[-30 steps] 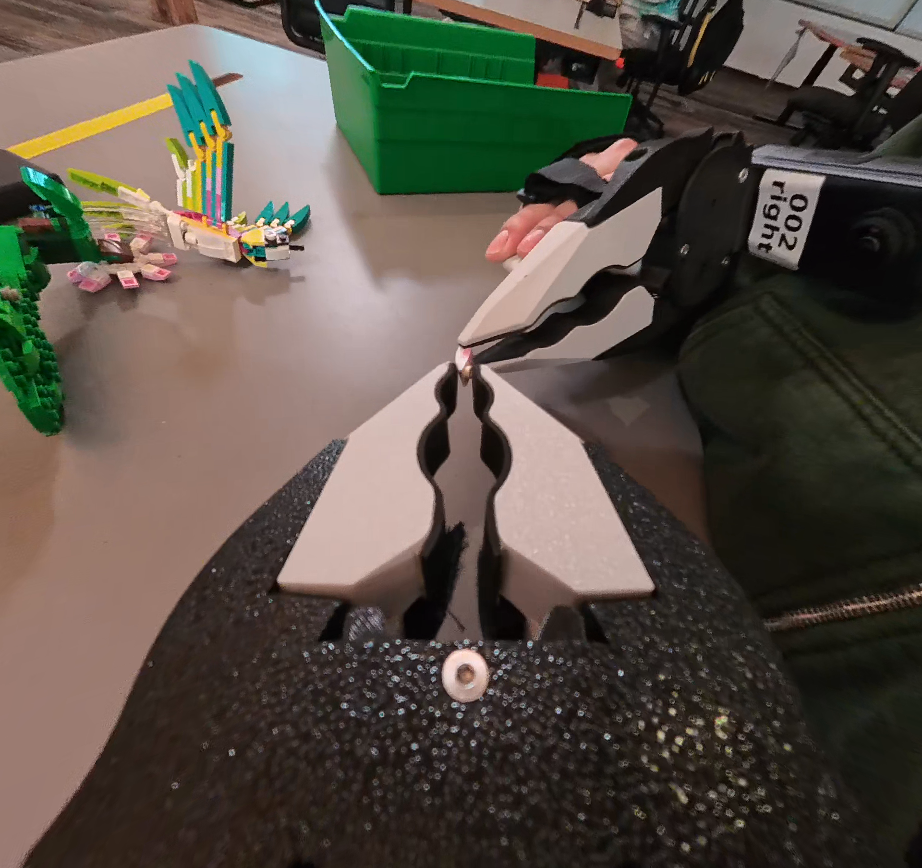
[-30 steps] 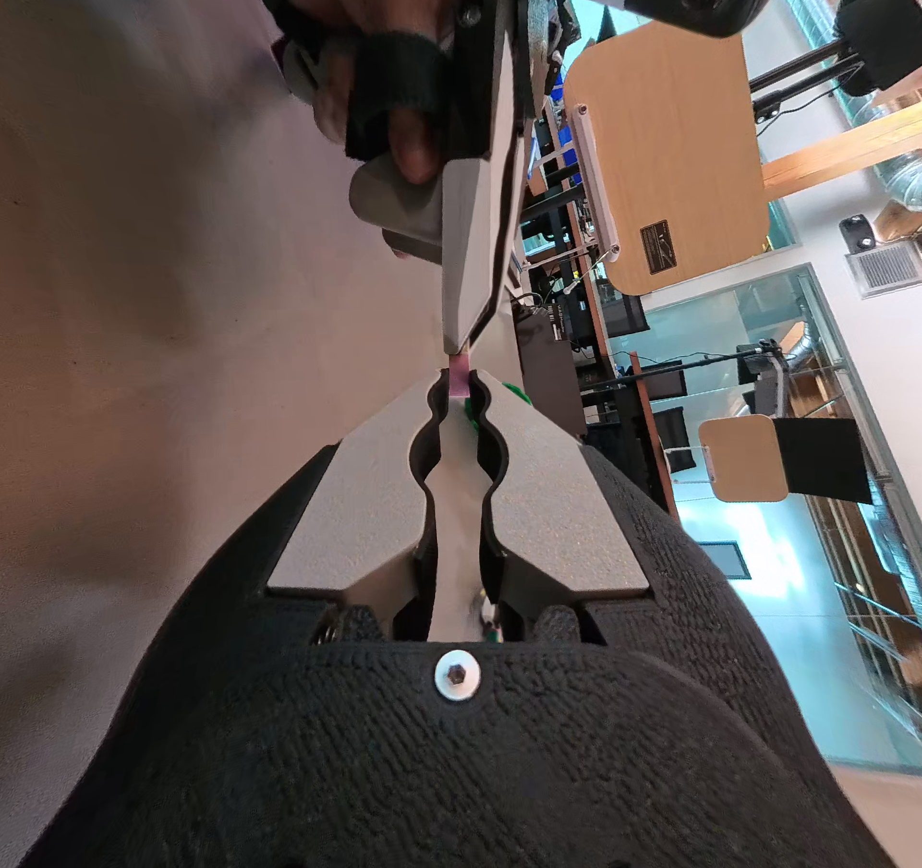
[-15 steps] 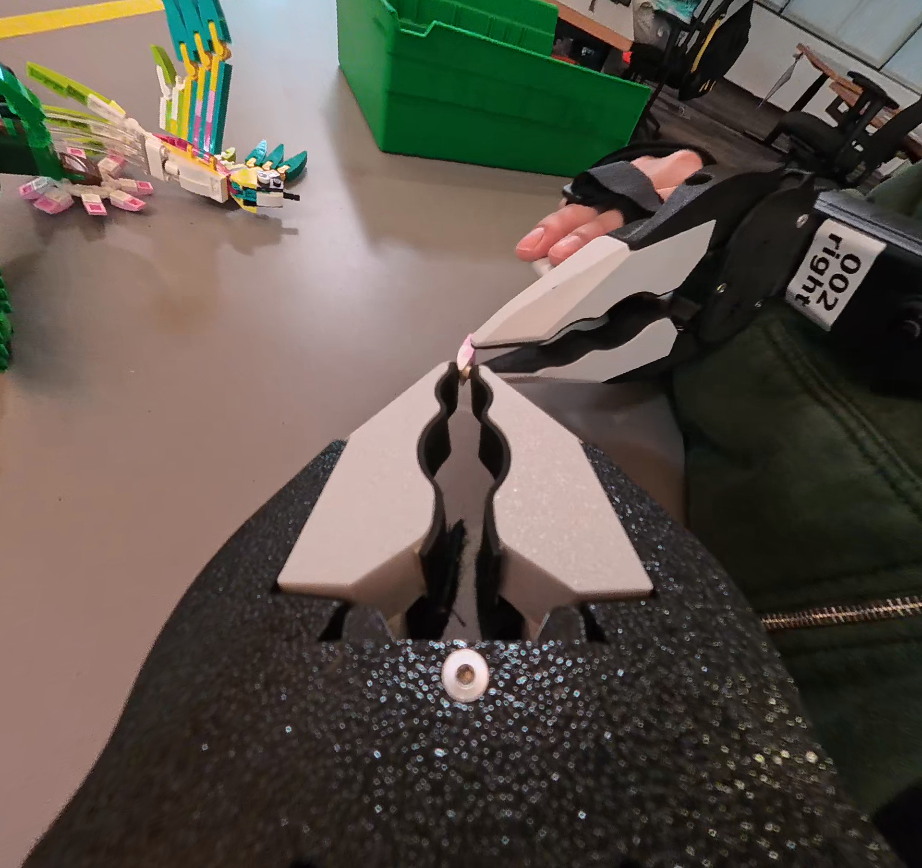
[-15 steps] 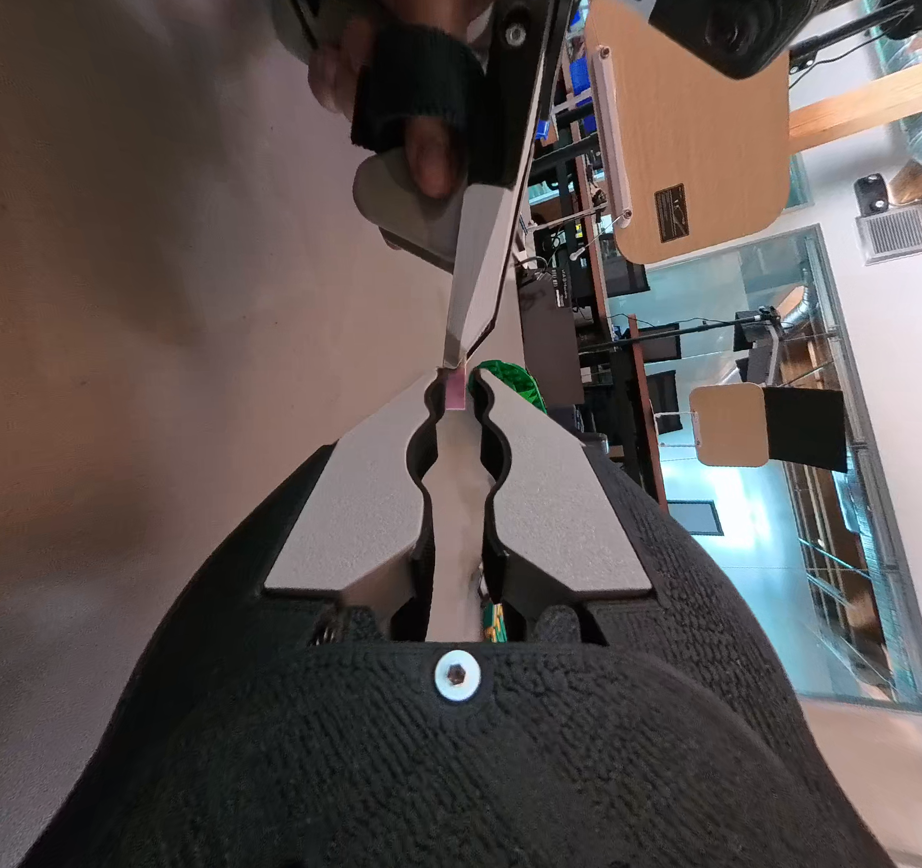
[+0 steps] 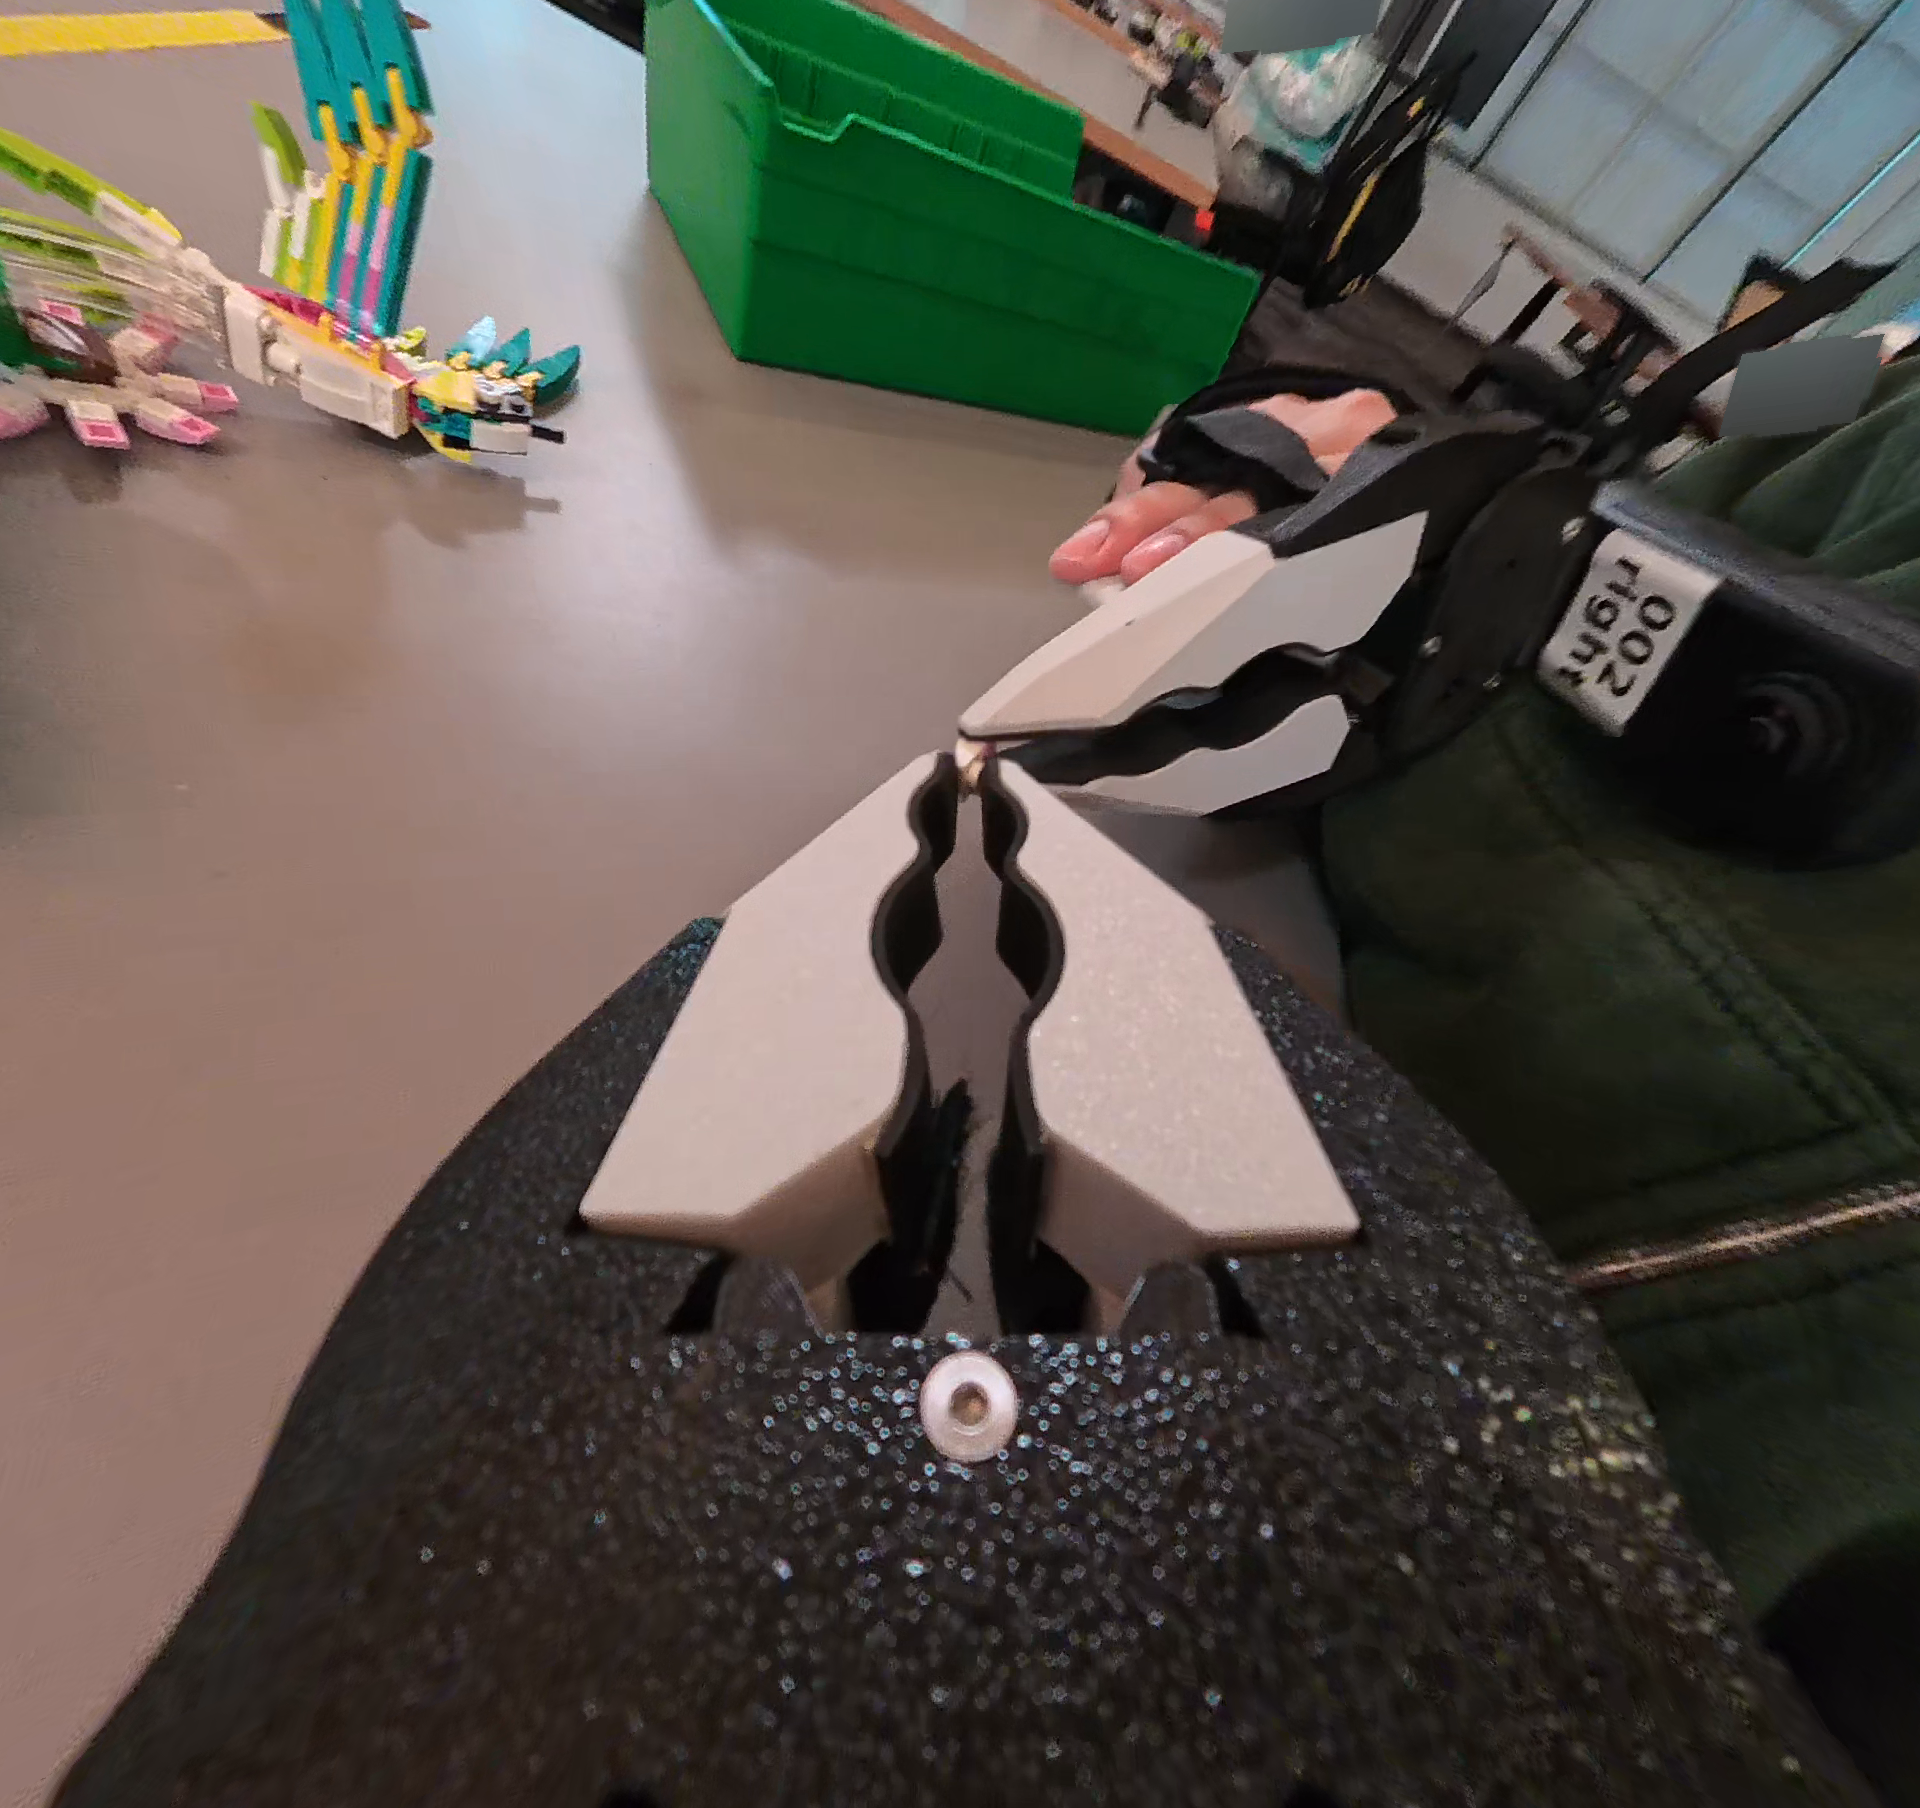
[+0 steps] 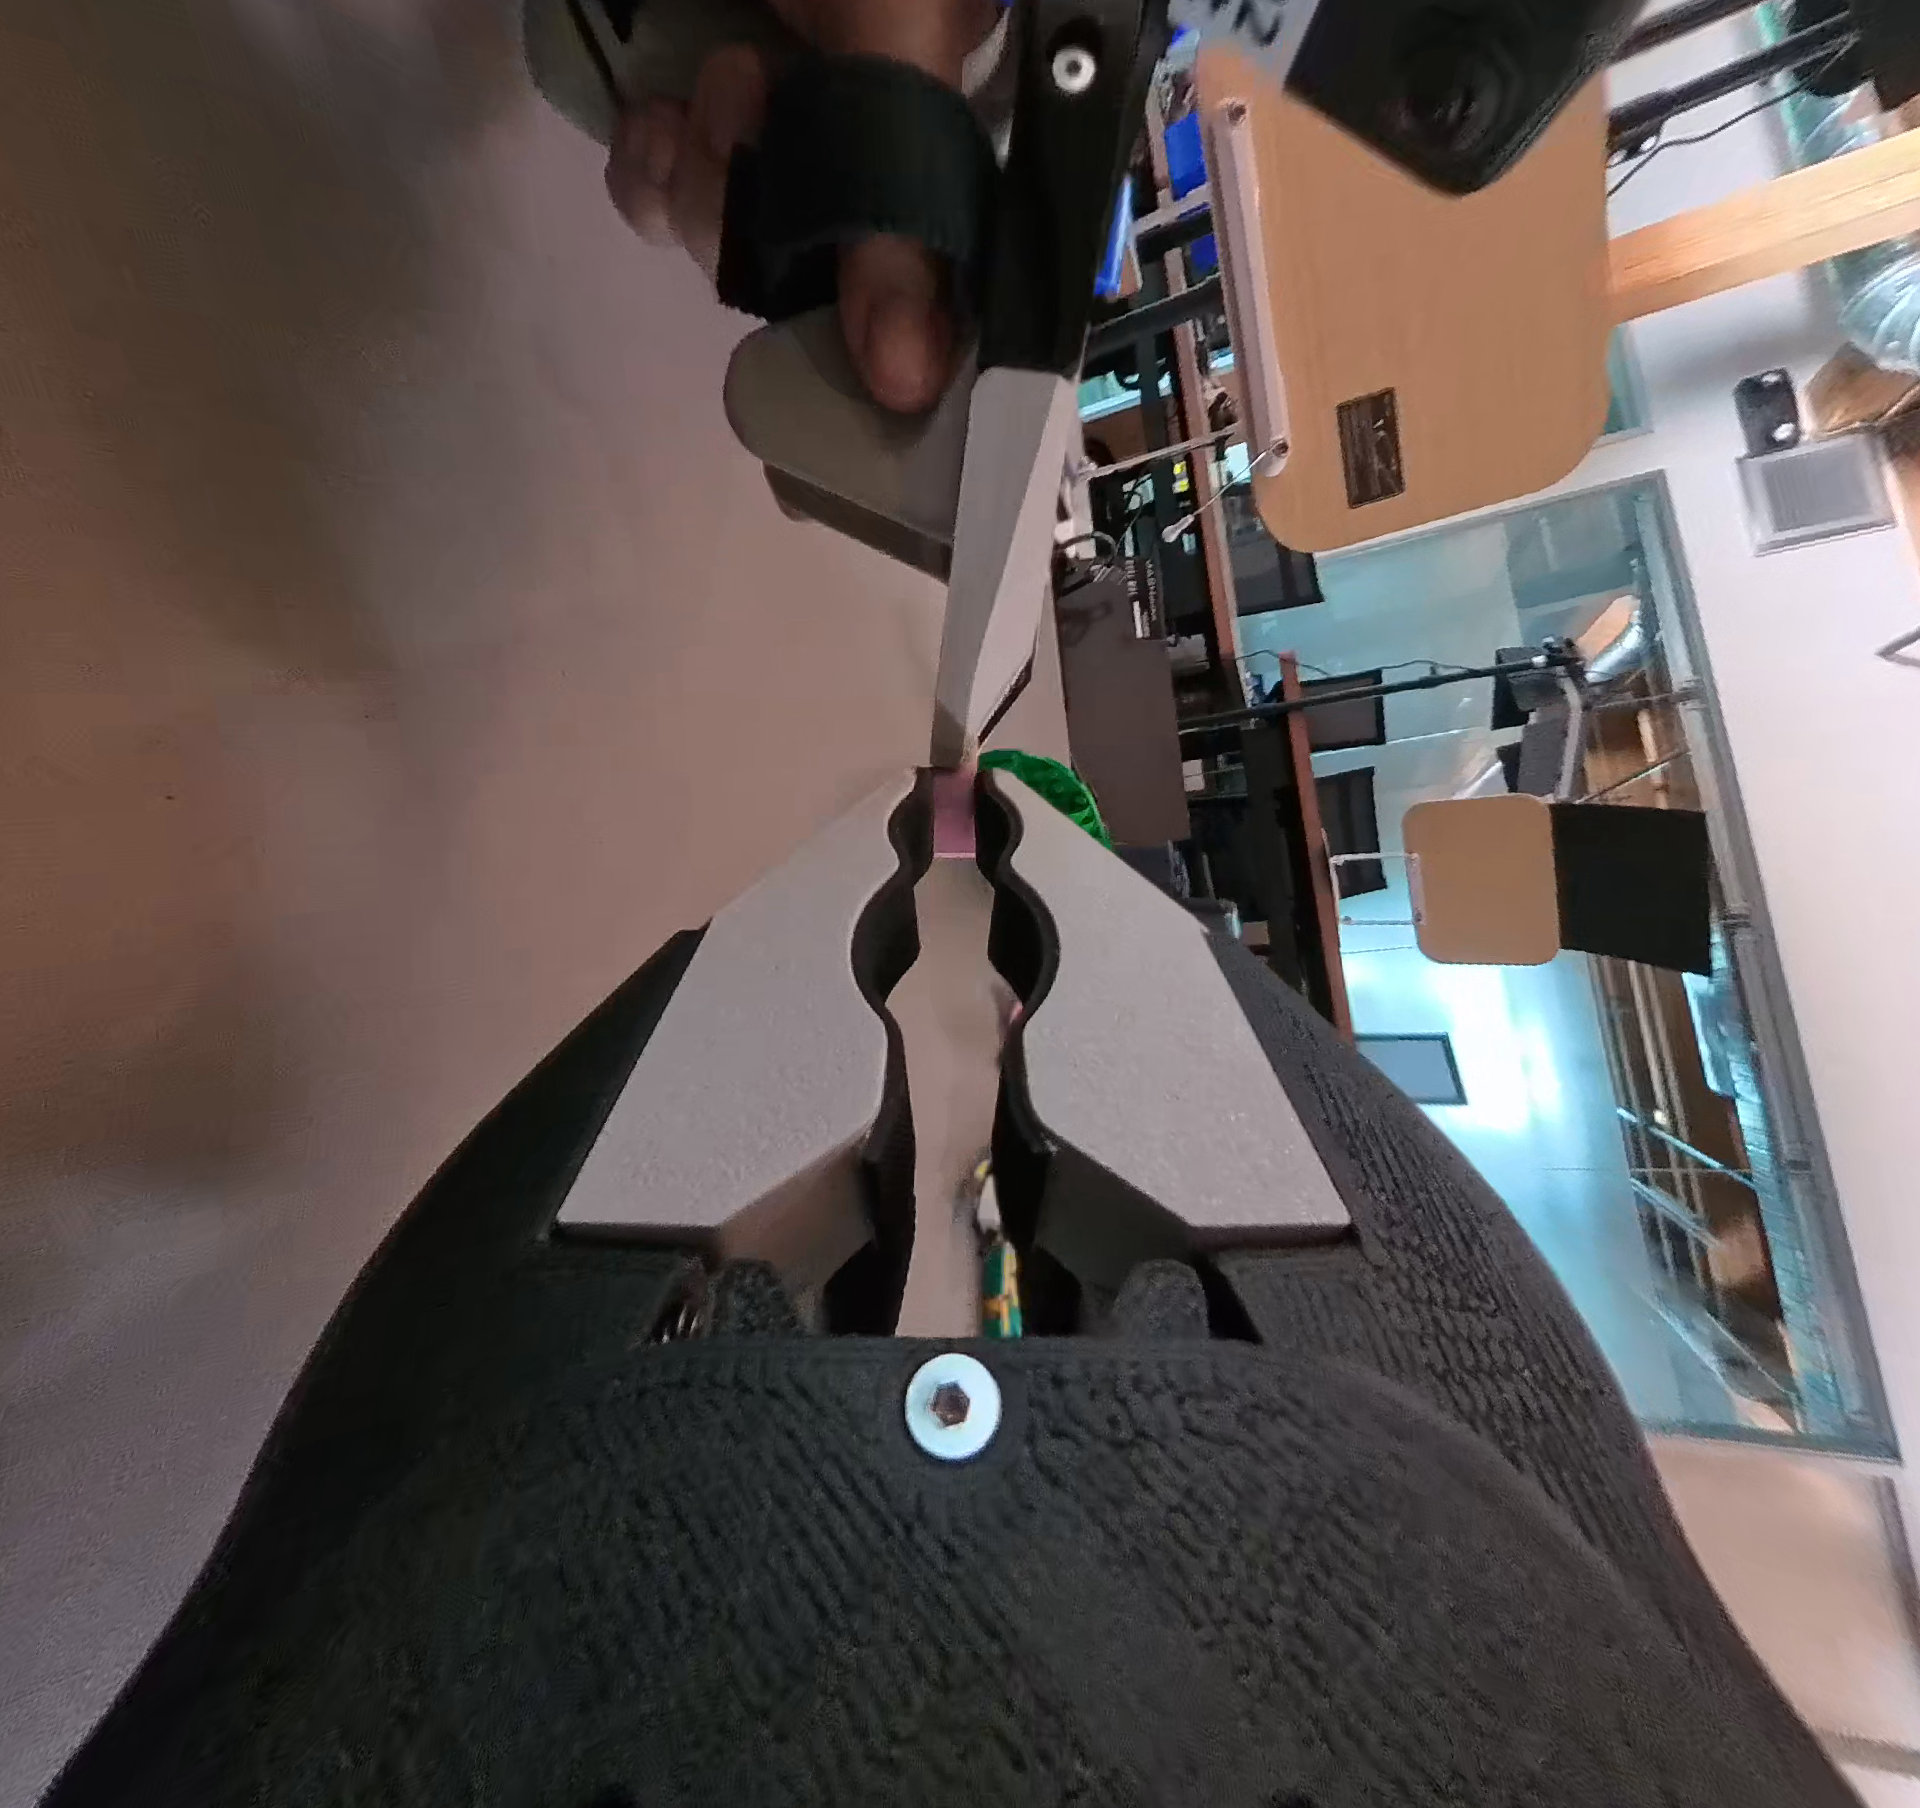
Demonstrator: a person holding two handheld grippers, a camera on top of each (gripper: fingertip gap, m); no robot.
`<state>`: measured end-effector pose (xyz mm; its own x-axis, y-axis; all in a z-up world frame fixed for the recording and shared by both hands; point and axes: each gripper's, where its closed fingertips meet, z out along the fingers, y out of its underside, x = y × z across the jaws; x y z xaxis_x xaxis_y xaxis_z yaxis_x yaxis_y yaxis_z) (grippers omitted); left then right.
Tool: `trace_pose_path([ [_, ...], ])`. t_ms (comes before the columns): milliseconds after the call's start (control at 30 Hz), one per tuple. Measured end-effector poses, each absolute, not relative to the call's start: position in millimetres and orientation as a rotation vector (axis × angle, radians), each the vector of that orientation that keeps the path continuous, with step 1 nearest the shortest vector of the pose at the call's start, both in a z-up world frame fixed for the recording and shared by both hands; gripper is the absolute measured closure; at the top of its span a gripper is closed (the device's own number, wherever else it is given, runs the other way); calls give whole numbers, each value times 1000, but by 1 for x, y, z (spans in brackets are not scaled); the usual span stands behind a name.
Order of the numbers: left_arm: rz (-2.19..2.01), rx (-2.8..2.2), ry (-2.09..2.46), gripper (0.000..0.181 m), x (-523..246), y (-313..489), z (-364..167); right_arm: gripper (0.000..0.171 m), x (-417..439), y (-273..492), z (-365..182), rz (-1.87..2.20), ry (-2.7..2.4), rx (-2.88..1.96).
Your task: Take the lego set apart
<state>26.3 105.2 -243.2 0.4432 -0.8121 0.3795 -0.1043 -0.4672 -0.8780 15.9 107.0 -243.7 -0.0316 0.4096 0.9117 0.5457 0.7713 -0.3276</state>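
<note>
1. From the left gripper point(image 5: 971, 779), the bare table point(image 5: 436, 823) lies open toward 9 and 10 o'clock.
2. At 12 o'clock the green bin point(image 5: 935, 231) blocks the far side.
3. At 11 o'clock the colourful lego bird point(image 5: 353, 345) stands in the way.
4. At 2 o'clock the right gripper point(image 5: 987, 738) touches tip to tip, so no passage there.

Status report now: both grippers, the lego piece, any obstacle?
Left gripper and right gripper both shut on small pink piece, tip to tip. Lego bird untouched on table. Nothing between.
</note>
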Motion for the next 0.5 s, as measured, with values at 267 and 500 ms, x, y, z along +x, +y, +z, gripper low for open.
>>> trace_pose_path([
  [267,-1209,-1814,786,178,29,96,-234,166,21,96,-232,-156,-1626,-646],
  [500,-1242,-1805,782,178,30,93,-232,167,24,93,-231,-191,-1640,-592],
])
